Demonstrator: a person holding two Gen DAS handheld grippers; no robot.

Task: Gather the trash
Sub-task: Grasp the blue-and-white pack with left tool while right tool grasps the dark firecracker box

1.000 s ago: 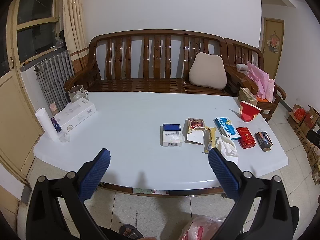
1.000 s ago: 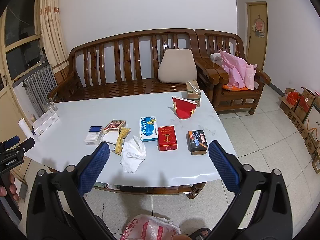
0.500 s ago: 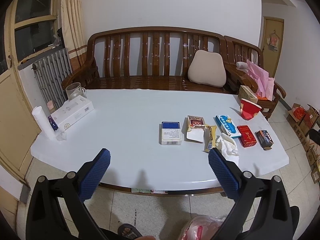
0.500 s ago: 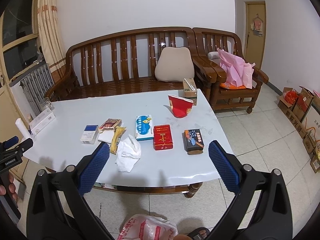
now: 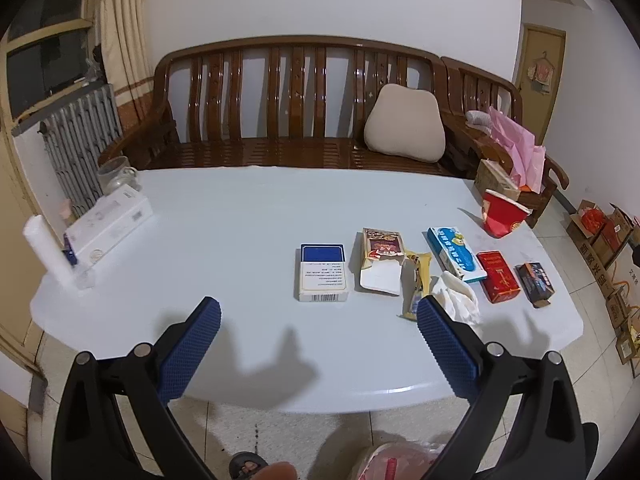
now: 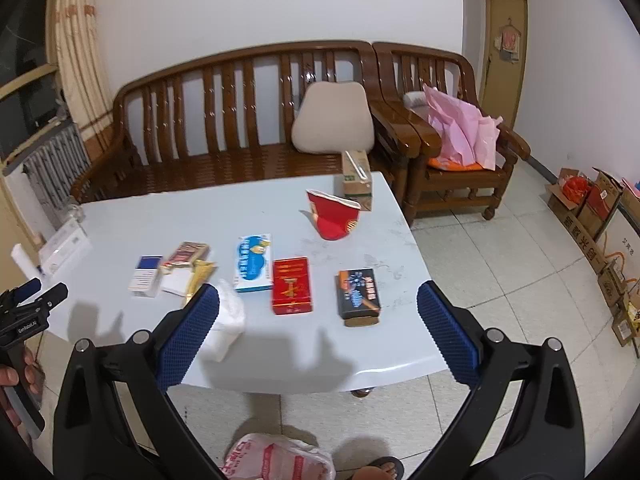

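A: What writing can be read here?

B: Very little. In the right wrist view, the handle of the left gripper (image 6: 34,298) at the left edge has a small white label, it seems "GenRobot.AI". The cardboard cartons (image 6: 588,216) on the floor carry large Chinese characters. The print on the small packs is too small to read.

A: Where is the trash?

B: It lies in a row on the white table (image 5: 240,224): a blue-and-white box (image 5: 322,272), a torn brown packet (image 5: 381,258), a yellow wrapper (image 5: 418,282), a crumpled tissue (image 5: 460,296), a light blue box (image 6: 253,262), a red pack (image 6: 291,286), a dark pack (image 6: 358,292) and a crushed red paper cup (image 6: 334,216). A plastic bag with red print (image 6: 278,460) lies on the floor below the table edge.

A: And the tools?

B: The left gripper (image 5: 318,316) and the right gripper (image 6: 318,300) both have the jaws spread wide and hold nothing. Each hovers at the near edge of the table.

A: What does only one view show?

B: Only the left wrist view shows clearly the long white box (image 5: 110,222), the glass mug (image 5: 114,172) and the white roll (image 5: 46,250) at the left end of the table.
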